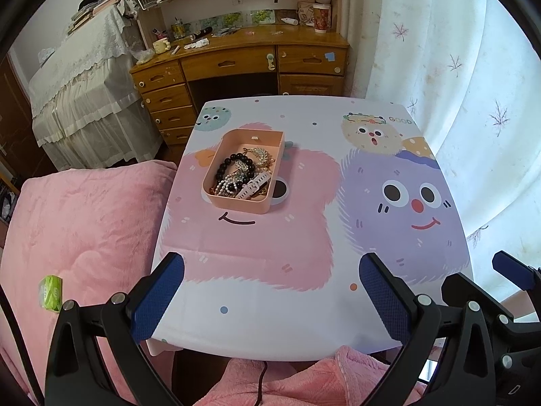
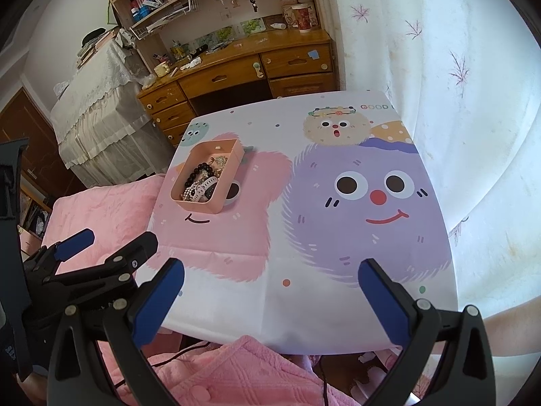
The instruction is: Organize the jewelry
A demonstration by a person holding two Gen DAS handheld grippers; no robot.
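Table (image 1: 304, 304): one, under a cartoon-monster cloth; nothing loose shows on it apart from the tray.

Tray (image 1: 216, 165): one, pink, open-topped, on the left-centre of the table over the pink monster. All visible jewelry lies heaped inside it.

Grippers: two. Left gripper (image 1: 270, 291) and right gripper (image 2: 270, 297) both hover over the near table edge, well apart from the tray, jaws spread wide, holding nothing.

Contents, largest to smallest:
- Black bead bracelet (image 1: 236, 165): one.
- White watch (image 1: 253, 184): one.
- Pearl strand (image 1: 227, 184): at least one; tangled, exact count unclear.
- Gold leaf brooch (image 1: 262, 155): one, possibly more gold pieces beneath.

Step, as judged: either the start, before any sorting, or everything already gathered. A next move would call for reaching forward to the tray and pinching a single piece free of the tangle.
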